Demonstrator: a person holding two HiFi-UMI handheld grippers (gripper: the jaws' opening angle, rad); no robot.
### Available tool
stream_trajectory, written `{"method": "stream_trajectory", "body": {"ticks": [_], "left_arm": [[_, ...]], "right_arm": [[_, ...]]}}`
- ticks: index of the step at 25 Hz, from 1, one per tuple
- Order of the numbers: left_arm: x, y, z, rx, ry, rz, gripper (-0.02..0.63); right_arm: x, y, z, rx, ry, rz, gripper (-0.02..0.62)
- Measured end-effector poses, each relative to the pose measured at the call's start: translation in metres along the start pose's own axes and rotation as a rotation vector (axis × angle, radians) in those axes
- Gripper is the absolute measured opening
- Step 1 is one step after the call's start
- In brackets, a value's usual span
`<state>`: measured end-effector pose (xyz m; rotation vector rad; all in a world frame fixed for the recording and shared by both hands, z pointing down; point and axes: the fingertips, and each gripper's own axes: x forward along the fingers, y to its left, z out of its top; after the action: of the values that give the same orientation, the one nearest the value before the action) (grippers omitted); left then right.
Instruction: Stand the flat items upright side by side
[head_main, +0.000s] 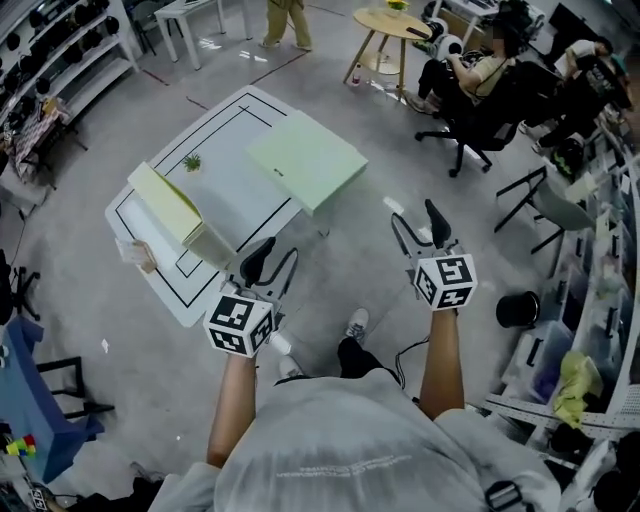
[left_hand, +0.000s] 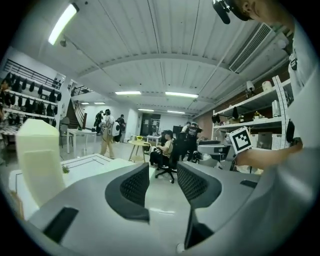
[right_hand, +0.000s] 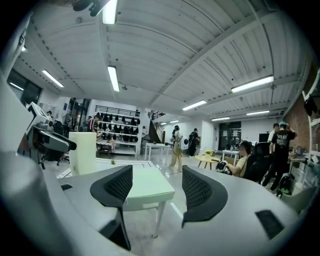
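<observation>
A pale yellow flat box (head_main: 168, 204) stands upright on edge at the left of the white table (head_main: 225, 180); it also shows as the yellow box (left_hand: 39, 160) and yellow box (right_hand: 82, 152). A pale green flat box (head_main: 305, 158) lies flat on the table's right corner, partly overhanging, and the green box (right_hand: 147, 192) sits ahead of my right jaws. My left gripper (head_main: 272, 258) hovers off the table's near corner, open and empty (left_hand: 162, 182). My right gripper (head_main: 417, 222) hangs over the floor to the right of the table, open and empty (right_hand: 156, 175).
A small green sprig (head_main: 191, 161) lies on the table, a crumpled wrapper (head_main: 135, 252) at its near-left edge. A seated person on an office chair (head_main: 480, 75), a round wooden table (head_main: 392, 25), a black bin (head_main: 517, 308) and cluttered shelves (head_main: 590, 300) stand to the right.
</observation>
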<state>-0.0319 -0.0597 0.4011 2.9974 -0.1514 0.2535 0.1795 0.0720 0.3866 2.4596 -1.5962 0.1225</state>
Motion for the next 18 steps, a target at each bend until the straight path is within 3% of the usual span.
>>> {"method": "stream_trajectory", "body": {"ticks": [3, 9, 13, 18], "left_arm": [[0.041, -0.01, -0.004, -0.031, 0.013, -0.025, 0.189], [0.125, -0.006, -0.017, -0.147, 0.037, 0.015, 0.199], [0.188, 0.005, -0.02, -0.179, 0.054, 0.084, 0.205], [0.227, 0.025, -0.026, -0.22, 0.069, 0.22, 0.216]], "right_arm": [[-0.008, -0.024, -0.006, -0.021, 0.023, -0.014, 0.333], [0.009, -0.079, -0.015, -0.04, 0.046, 0.034, 0.333], [0.037, -0.127, -0.026, -0.056, 0.066, 0.092, 0.333], [0.088, -0.161, -0.036, -0.024, 0.088, 0.254, 0.333]]}}
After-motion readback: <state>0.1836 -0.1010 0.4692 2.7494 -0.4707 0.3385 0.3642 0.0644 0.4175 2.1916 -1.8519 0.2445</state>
